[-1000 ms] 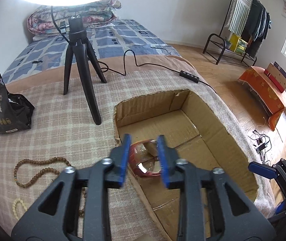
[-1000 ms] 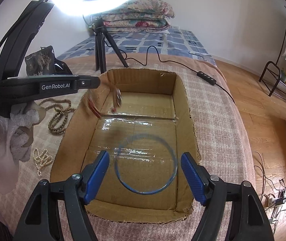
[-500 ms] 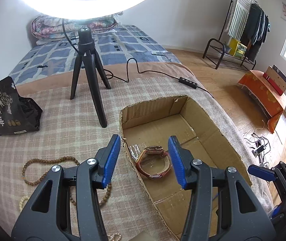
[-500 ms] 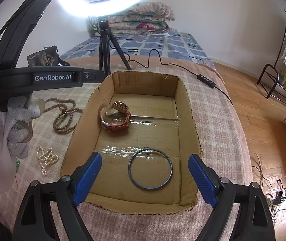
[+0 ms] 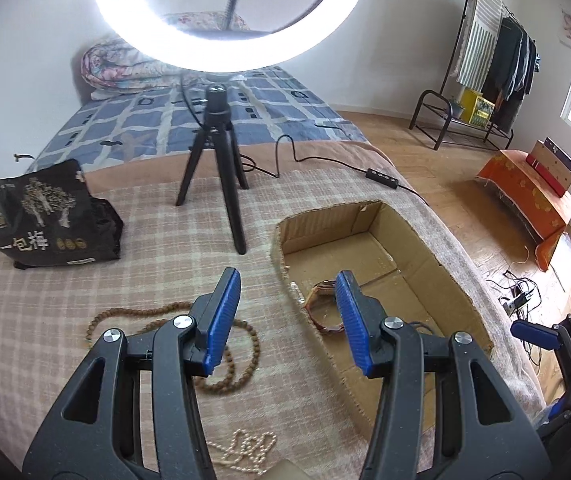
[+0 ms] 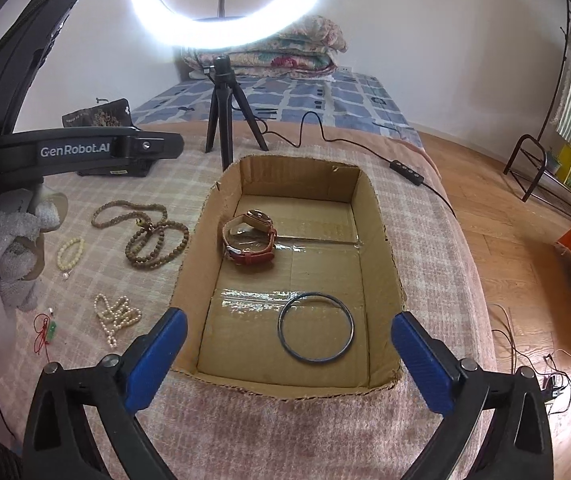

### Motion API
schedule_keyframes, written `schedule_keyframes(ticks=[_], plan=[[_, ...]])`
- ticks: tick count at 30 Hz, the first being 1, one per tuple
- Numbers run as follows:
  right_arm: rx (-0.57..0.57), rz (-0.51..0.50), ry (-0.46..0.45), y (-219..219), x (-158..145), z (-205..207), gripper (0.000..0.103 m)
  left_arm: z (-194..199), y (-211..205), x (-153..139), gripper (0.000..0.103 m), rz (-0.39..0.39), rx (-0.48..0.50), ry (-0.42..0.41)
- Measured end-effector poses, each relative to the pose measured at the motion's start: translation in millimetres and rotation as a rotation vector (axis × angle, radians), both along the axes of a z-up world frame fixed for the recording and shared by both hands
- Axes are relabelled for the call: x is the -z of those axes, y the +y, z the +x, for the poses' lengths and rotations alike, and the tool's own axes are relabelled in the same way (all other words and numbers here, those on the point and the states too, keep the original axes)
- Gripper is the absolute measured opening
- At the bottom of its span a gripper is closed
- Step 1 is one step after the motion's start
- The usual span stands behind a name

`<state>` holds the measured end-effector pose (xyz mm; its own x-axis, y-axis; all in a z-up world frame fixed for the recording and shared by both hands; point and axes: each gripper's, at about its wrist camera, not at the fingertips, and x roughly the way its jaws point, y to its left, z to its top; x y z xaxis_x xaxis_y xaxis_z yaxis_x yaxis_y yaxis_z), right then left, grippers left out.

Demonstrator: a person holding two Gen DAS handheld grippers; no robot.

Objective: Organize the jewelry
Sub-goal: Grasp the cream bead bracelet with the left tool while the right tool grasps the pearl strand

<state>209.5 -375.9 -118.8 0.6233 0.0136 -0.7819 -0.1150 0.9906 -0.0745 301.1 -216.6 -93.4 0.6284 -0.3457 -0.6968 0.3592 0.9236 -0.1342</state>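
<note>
**Inspector:** Status of the sorting?

**Assistant:** Two pieces are lying inside the cardboard box [image 6: 381,236]: a brown-strapped watch [image 6: 250,239] at centre left of the right wrist view, and a dark bangle [image 6: 316,327] lower centre. Both claws are standing released and empty; the right claw [image 6: 289,356] has just been opening wider, the left claw [image 5: 287,318] likewise.

**Inspector:** Outstanding?

**Assistant:** Still lying on the bed's plaid blanket [image 6: 133,292], left of the box: wooden bead strand [image 6: 147,236], pearl bracelet [image 6: 70,253], pearl string [image 6: 115,314], red cord piece [image 6: 45,330].

**Inspector:** Obstructions?

**Assistant:** In the left view, the box wall and a finger are hiding part of the watch; the bangle is barely showing.
</note>
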Motion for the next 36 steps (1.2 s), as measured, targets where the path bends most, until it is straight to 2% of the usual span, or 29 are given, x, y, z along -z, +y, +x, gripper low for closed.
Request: schedule_keyframes(ticks=[3,7,8,14,22,31,36], plan=[[-0.002,-0.001,-0.003,6,-4,-5,0.103,-6,17,-8,0.051,0.007,-0.012,-0.016],[-0.010,0.009,-0.004,15,-9,-11,0.103,-14,46,-19,0.072,0.014,-0.043,-0.044],[-0.013,0.010,-0.006,17,-10,-13,0.103,-17,56,-22,0.073,0.016,-0.055,-0.053],[-0.040,0.025,-0.016,34,-14,-19,0.103,-26,106,-30,0.074,0.034,-0.093,-0.066],[-0.112,0.037,-0.011,68,-13,-24,0.103,-43,169,-25,0.074,0.060,-0.142,-0.064],[-0.188,0.029,0.022,108,7,-24,0.103,-46,214,6,0.074,0.107,-0.190,0.009],[-0.216,0.023,0.054,128,24,-21,0.103,-40,224,35,0.074,0.085,-0.206,0.089]])
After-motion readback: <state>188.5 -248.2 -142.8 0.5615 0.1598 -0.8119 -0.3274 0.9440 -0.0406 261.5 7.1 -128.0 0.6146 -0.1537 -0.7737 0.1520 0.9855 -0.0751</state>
